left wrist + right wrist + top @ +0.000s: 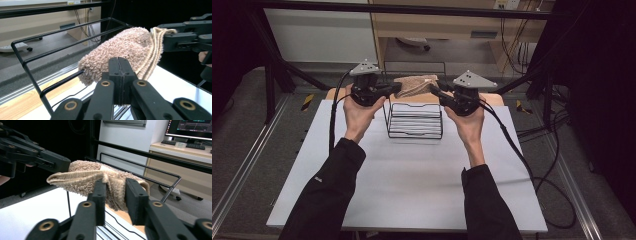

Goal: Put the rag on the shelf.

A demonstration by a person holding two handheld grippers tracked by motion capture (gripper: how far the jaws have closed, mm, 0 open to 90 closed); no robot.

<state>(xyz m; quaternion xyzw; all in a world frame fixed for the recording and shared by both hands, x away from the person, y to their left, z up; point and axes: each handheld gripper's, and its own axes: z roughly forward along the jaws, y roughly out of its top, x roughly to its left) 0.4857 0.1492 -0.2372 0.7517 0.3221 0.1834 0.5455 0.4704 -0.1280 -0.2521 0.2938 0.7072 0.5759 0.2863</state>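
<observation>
Two tongs at towel (416, 85) over wire rack (414, 120); left tongs (120, 75) clamped empty; right tongs (115, 195) slack around towel.

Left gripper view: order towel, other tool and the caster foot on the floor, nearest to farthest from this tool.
1. Towel, just ahead, draped on the rack rail.
2. Right tool, at the towel's far right end.
3. Caster foot, far left on the floor.
</observation>
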